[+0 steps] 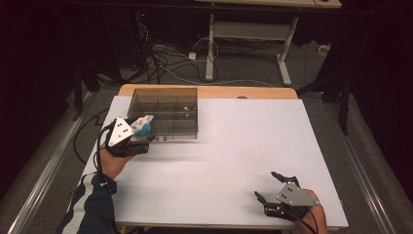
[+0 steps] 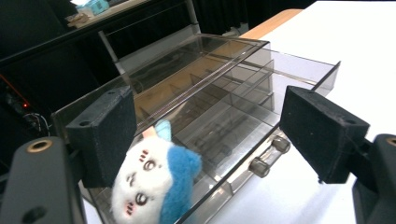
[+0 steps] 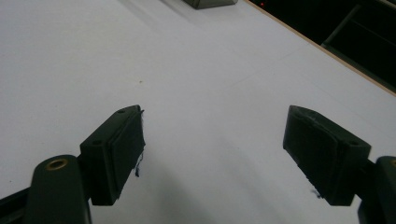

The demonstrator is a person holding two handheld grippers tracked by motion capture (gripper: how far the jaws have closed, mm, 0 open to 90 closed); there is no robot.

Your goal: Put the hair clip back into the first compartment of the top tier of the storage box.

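Observation:
A smoky clear plastic organiser box (image 1: 165, 108) stands at the table's far left, and its divided drawer (image 2: 233, 126) is pulled out. A small white plush toy with a blue cap (image 2: 154, 186) lies in the drawer's near corner compartment, beside the left fingertip (image 2: 105, 135) of my left gripper. My left gripper (image 2: 208, 109) is open, with its jaws wide apart over the drawer. In the high view the left gripper (image 1: 139, 130) hovers at the box's front left corner, with the toy (image 1: 143, 126) at its tip. My right gripper (image 1: 266, 185) rests open near the table's front right; between its jaws is bare table (image 3: 215, 121).
A white sheet covers the table (image 1: 234, 146), with a wooden edge showing at the back. The drawer has a clear bar handle (image 2: 267, 156) on its front. Behind the table, cables lie on the floor around the legs of another desk (image 1: 210, 48).

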